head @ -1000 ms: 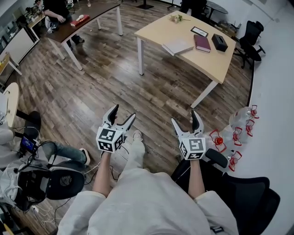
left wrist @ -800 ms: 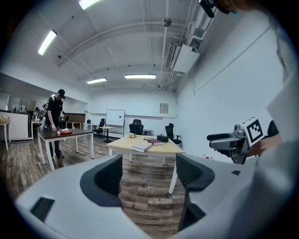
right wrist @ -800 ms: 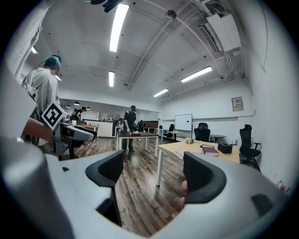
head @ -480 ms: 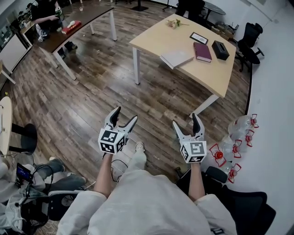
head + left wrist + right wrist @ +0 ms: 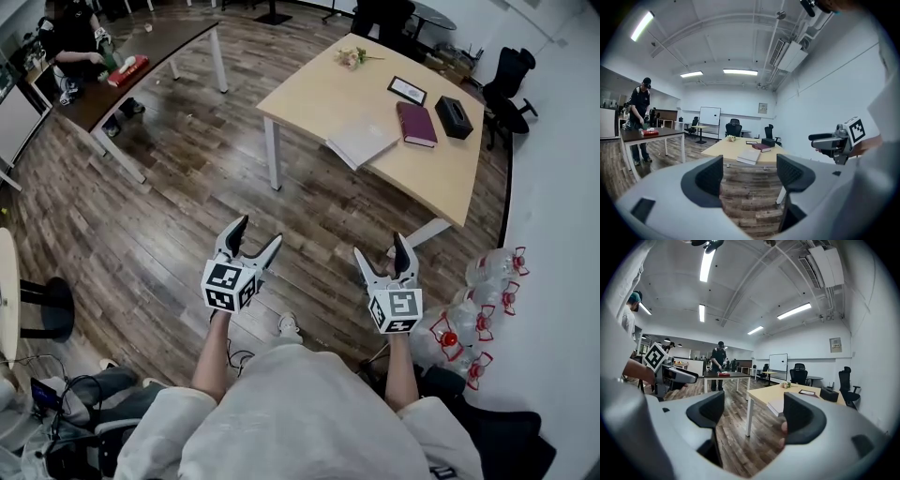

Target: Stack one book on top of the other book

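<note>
Holding both grippers out level over the floor (image 5: 187,187), you have the left gripper (image 5: 256,234) spread wide with nothing between its jaws, and the right gripper (image 5: 380,248) just as wide and empty. Both books lie on the table (image 5: 309,94) ahead, well apart from either gripper. The grey book (image 5: 361,141) is near the front edge, with the maroon book (image 5: 416,124) just beside it, unstacked. A black box (image 5: 454,116) sits beside the maroon book.
</note>
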{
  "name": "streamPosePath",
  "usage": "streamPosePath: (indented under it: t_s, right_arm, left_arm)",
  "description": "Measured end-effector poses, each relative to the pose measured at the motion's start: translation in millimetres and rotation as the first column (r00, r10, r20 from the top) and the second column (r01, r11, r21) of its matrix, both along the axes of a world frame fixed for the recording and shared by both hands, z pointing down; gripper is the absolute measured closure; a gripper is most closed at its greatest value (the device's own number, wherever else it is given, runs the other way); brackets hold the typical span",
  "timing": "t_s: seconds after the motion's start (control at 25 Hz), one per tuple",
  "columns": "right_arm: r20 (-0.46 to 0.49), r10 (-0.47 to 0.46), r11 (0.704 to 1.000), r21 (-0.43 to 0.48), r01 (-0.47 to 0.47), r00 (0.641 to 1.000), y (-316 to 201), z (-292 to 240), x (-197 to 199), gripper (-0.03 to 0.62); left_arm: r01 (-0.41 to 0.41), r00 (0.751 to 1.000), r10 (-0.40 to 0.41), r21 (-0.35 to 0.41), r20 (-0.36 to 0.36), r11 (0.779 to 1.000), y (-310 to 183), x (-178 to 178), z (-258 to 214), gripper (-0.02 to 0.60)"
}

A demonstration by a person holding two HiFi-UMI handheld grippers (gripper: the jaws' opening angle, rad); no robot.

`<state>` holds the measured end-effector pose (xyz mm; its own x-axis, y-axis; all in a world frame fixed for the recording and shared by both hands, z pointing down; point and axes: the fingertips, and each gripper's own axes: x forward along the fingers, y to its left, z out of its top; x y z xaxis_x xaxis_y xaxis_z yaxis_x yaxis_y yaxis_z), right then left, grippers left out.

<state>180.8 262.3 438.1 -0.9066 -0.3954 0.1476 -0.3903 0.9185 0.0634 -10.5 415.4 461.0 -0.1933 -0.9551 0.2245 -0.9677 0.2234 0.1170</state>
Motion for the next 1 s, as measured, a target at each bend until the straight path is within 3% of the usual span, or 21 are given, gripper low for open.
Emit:
streamPosePath:
  t_s: [0.48,1.0]
  right_arm:
    - [-0.026,0.006,1.0,0.011,-0.006,1.0,-39,1,-72,0.214]
    - [-0.04,0.033,0.999,0.003,-0.033,0.999,-72,17,-94,0.22]
  left_arm:
    - [-0.017,1.0,0.017,0.007,-0.007,1.0,-45,-73,1,0.227]
    - [-0.039,0.999,0.039,-0.009,-0.009,0.999,-82,-98,14,0.227]
